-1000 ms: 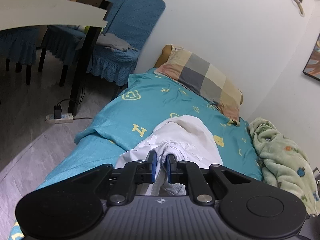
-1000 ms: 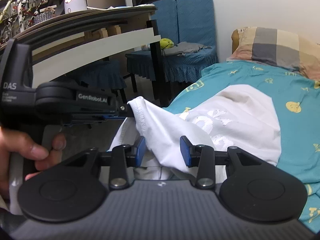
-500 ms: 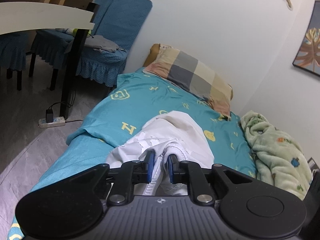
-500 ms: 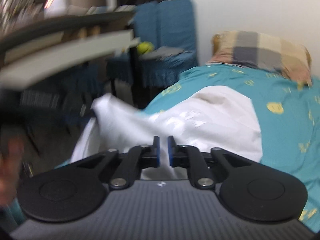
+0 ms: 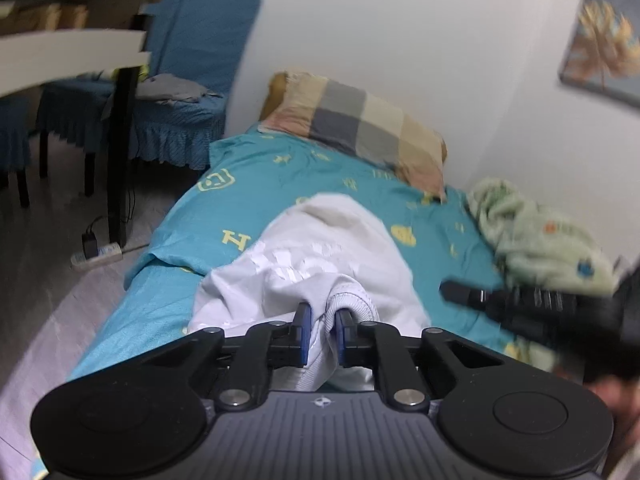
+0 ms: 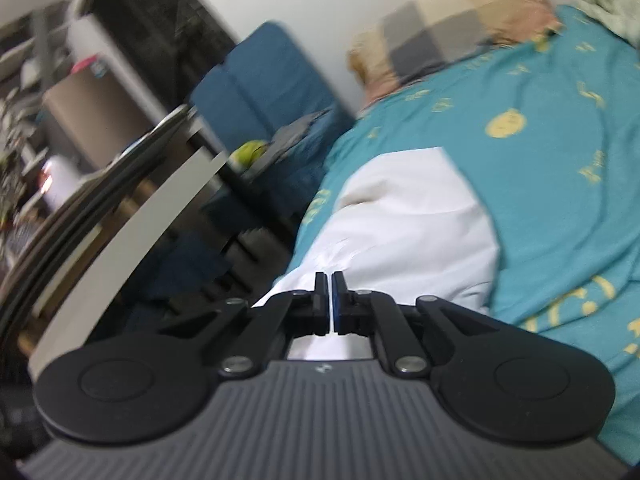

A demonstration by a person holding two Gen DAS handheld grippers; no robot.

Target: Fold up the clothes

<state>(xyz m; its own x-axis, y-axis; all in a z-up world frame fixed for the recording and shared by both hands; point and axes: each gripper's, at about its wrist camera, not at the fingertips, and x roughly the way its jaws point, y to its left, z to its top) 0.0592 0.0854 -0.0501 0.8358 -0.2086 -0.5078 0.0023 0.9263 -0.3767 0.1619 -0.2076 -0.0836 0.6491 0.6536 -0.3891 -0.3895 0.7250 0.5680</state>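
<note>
A white garment [image 5: 320, 248] lies on the teal bed sheet [image 5: 248, 192], its near end bunched and lifted. My left gripper [image 5: 322, 330] is shut on a ribbed white hem of the garment, cloth filling the gap between its fingers. In the right wrist view the same garment [image 6: 412, 224] spreads over the sheet [image 6: 560, 160]. My right gripper [image 6: 331, 304] is shut, its pads nearly touching over the garment's near edge; whether cloth is pinched I cannot tell. The right gripper also shows blurred in the left wrist view [image 5: 520, 308], to the right of the garment.
A checked pillow [image 5: 360, 128] lies at the bed head by the wall. A green fleece blanket [image 5: 536, 240] is piled at the right. Blue chairs [image 5: 188, 92] and a table [image 5: 80, 48] stand to the left, with a power strip [image 5: 96, 252] on the floor.
My right gripper closed from open, then swung and tilted toward the right side of the garment. My left gripper stayed shut on the hem and moved forward a little.
</note>
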